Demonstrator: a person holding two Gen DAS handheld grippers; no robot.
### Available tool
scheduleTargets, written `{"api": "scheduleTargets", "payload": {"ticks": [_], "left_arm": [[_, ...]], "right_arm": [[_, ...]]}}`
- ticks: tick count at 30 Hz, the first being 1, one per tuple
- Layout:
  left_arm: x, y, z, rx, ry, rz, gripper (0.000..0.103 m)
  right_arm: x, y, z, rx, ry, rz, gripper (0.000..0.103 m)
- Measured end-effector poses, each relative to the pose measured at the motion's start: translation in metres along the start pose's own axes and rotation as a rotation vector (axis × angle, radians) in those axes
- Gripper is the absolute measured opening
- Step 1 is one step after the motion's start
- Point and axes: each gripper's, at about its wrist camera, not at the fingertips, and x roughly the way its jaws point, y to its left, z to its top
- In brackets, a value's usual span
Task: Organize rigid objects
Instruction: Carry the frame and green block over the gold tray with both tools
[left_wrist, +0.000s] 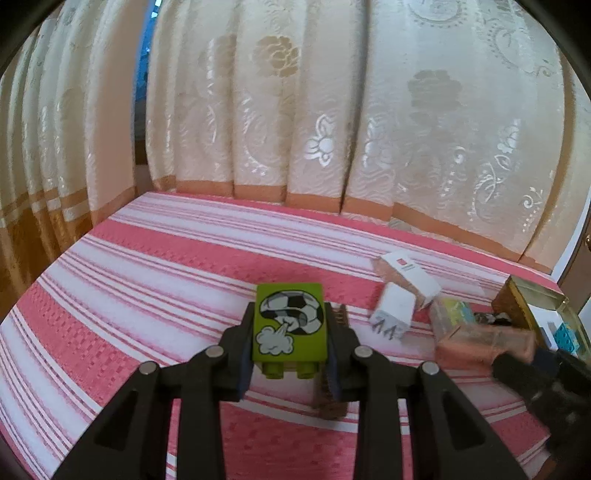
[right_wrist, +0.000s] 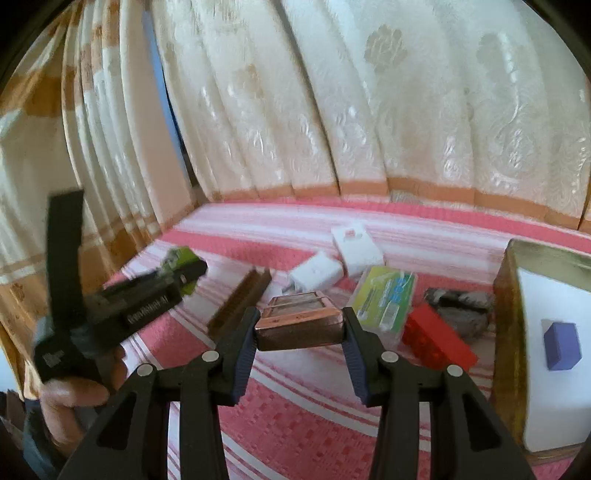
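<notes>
My left gripper (left_wrist: 292, 314) is shut on a green toy brick (left_wrist: 288, 332) printed with a football, held just above the pink striped cloth (left_wrist: 147, 295). The right wrist view shows the same brick (right_wrist: 181, 254) at the left, in that gripper, with a hand (right_wrist: 74, 395) behind it. My right gripper (right_wrist: 301, 317) is shut on a copper-coloured box (right_wrist: 299, 332), its pads pressing both ends. On the cloth lie a brown comb (right_wrist: 240, 299), a white charger (right_wrist: 316, 275), a white carton (right_wrist: 356, 247), a clear case with a green label (right_wrist: 384, 299) and a red brick (right_wrist: 436, 339).
An open gold tin (right_wrist: 509, 314) with a white lining stands at the right, and a purple block (right_wrist: 561, 345) lies in it. A dark grey object (right_wrist: 461, 310) sits beside the tin. Cream patterned curtains (left_wrist: 295, 110) hang along the cloth's far edge.
</notes>
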Motion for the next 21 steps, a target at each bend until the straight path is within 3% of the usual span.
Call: {"api": "scheduleTargets", "payload": {"ticks": [5, 21], "left_arm": [[-0.004, -0.012, -0.002, 0.010, -0.018, -0.031, 0.030], [-0.012, -0.092, -0.011, 0.078, -0.039, -0.085, 0.030]], "right_arm": [[-0.026, -0.009, 0.004, 0.009, -0.113, -0.029, 0.047], [-0.076, -0.057, 0.008, 0.060, -0.263, -0.113, 0.047]]}}
